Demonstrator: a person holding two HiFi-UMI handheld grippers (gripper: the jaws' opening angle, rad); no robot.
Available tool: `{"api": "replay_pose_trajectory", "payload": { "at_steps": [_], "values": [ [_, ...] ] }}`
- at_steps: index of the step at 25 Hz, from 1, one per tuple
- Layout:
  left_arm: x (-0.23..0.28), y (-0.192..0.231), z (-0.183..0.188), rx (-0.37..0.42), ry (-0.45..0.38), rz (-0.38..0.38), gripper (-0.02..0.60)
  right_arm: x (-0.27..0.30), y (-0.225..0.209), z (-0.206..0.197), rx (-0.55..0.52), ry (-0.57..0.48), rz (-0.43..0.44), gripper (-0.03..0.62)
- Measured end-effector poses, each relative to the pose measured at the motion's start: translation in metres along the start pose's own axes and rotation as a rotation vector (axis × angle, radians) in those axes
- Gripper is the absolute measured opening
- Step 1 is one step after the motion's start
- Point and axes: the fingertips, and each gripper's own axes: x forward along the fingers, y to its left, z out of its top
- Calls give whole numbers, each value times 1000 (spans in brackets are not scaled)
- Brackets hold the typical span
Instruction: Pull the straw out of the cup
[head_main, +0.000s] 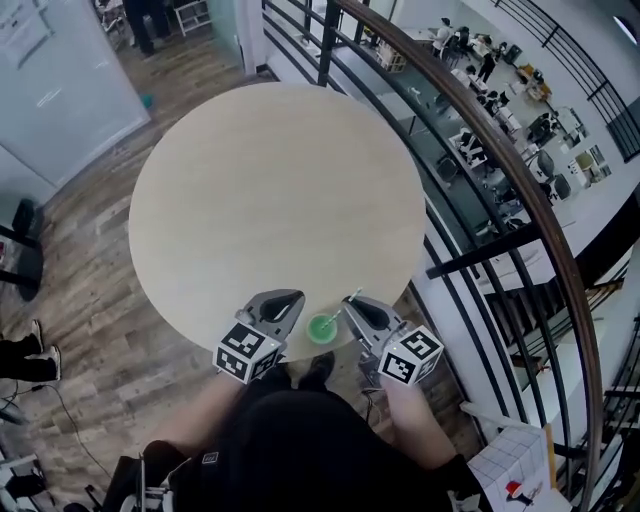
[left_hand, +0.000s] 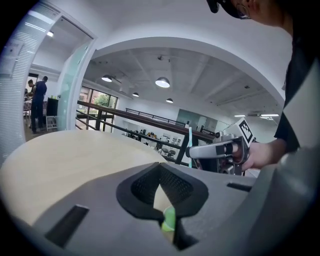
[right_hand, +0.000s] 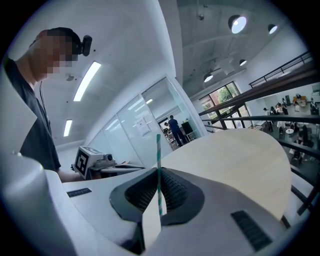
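Note:
A small green cup (head_main: 321, 328) stands near the front edge of the round beige table (head_main: 270, 190), between my two grippers. My right gripper (head_main: 352, 303) is shut on a thin green-and-white striped straw (right_hand: 158, 165), which stands upright in its fingertips. From the left gripper view the straw (left_hand: 190, 139) rises above the right gripper (left_hand: 192, 151). I cannot tell whether its lower end is still in the cup. My left gripper (head_main: 293, 300) hangs just left of the cup, jaws closed. A green sliver of the cup (left_hand: 169, 219) shows low in their gap.
A dark metal railing (head_main: 480, 160) curves close along the table's right side, with a lower office floor beyond it. Glass partitions (head_main: 60, 80) stand at the back left. A person's shoes (head_main: 30, 350) are on the wood floor at the left.

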Motion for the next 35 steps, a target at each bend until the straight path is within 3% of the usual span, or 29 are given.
{"api": "replay_pose_trajectory", "payload": {
  "at_steps": [15, 21, 30, 35],
  "values": [
    [-34, -25, 51, 67, -85, -8, 8, -22, 41, 56, -93, -124, 29, 32],
    [-54, -28, 74, 180, -135, 35, 8, -32, 58, 80, -153, -164, 43, 32],
    [-86, -40, 106, 168, -225, 11, 8, -51, 89, 118, -253, -215, 84, 32],
    [-102, -32, 112, 188, -243, 43, 8, -53, 101, 130, -287, -265, 64, 32]
  ]
}}
